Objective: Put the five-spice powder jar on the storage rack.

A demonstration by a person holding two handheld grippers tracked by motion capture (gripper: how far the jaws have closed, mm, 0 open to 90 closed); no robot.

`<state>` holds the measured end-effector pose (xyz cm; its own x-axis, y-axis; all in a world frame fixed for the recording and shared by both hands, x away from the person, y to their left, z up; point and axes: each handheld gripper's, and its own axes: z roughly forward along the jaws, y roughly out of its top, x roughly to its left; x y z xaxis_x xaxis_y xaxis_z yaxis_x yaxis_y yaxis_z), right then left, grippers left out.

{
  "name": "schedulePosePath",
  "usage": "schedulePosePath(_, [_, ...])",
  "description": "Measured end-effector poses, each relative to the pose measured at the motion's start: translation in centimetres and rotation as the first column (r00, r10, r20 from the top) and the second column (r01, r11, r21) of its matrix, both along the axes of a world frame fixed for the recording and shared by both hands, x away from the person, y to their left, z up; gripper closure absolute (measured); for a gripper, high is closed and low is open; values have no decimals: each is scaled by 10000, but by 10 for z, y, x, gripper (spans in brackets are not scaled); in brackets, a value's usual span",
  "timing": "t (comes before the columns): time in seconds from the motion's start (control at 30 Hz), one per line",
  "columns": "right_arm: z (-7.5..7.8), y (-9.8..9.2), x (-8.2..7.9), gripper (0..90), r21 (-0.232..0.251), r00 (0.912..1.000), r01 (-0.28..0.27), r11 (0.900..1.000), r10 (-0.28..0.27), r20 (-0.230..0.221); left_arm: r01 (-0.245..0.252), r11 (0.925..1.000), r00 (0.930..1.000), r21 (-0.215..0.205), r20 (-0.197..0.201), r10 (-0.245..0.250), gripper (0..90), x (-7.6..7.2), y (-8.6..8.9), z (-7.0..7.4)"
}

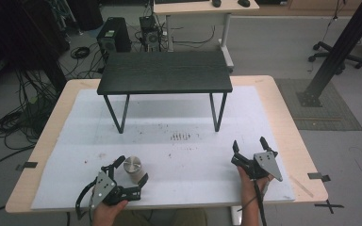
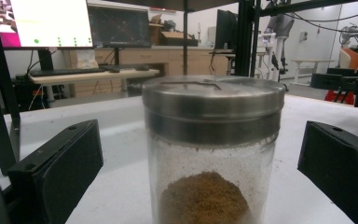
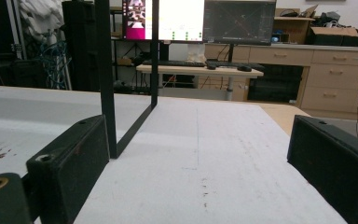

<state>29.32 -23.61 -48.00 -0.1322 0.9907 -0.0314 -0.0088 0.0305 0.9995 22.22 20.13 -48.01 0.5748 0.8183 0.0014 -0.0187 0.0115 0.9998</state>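
Jar (image 2: 213,154) upright, lid up, between left gripper (image 1: 131,172) jaws.

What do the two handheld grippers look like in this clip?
Both are black, each with two blocky jaws. The left gripper and the right gripper each carry a grey three-cornered plate on top. A dark cable trails from each toward the table's near edge. The forearms show no sleeves.

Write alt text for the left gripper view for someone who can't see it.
A clear jar with a metal lid and brown powder inside stands on the white table, between the left gripper's open black fingers, which are not touching it.
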Motion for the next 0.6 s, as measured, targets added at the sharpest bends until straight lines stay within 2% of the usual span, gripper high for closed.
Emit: schedulePosePath(0.6, [0, 0, 0, 57, 10, 10000, -6, 10000, 6, -20, 27, 10000, 10000, -15, -42, -27, 4, 0, 0, 0])
